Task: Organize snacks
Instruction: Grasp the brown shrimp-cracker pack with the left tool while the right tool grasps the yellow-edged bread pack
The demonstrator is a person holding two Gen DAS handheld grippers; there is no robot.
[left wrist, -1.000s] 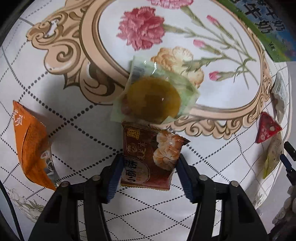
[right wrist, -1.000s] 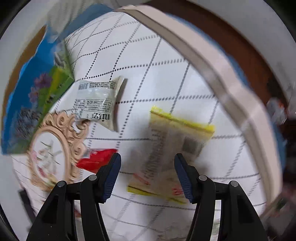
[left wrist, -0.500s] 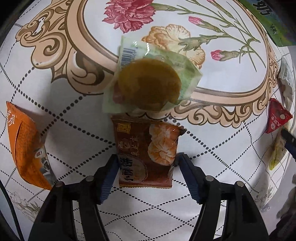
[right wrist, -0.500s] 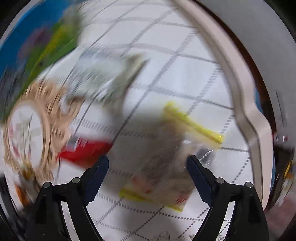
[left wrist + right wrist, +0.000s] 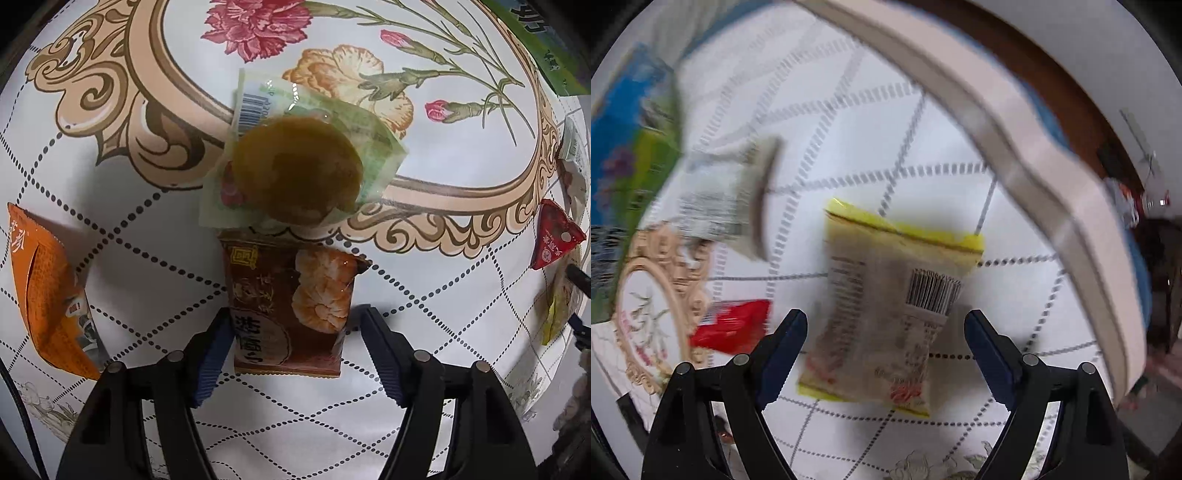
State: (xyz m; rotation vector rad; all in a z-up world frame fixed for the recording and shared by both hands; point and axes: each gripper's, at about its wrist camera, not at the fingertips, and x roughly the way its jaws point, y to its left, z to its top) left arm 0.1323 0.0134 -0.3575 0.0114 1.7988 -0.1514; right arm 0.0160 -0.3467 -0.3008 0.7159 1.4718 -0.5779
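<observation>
In the left wrist view, my left gripper (image 5: 293,354) is open, its blue pads on either side of a brown shrimp-cracker packet (image 5: 288,306) lying on the tablecloth. A clear green packet with a round brown cake (image 5: 295,170) lies just beyond it. In the right wrist view, my right gripper (image 5: 886,354) is open above a yellow-edged packet (image 5: 886,306) that lies between its fingers, barcode side up.
An orange packet (image 5: 48,295) lies at the left. A red triangular packet (image 5: 554,240) and a yellow packet (image 5: 557,314) lie at the right. In the right wrist view, a white packet (image 5: 720,199), a red packet (image 5: 731,325), a blue-green carton (image 5: 628,147) and the table's edge (image 5: 1034,147) show.
The left gripper has opened a little around the brown packet. The right gripper has opened wider and swung over the yellow-edged packet; its view is blurred by motion.
</observation>
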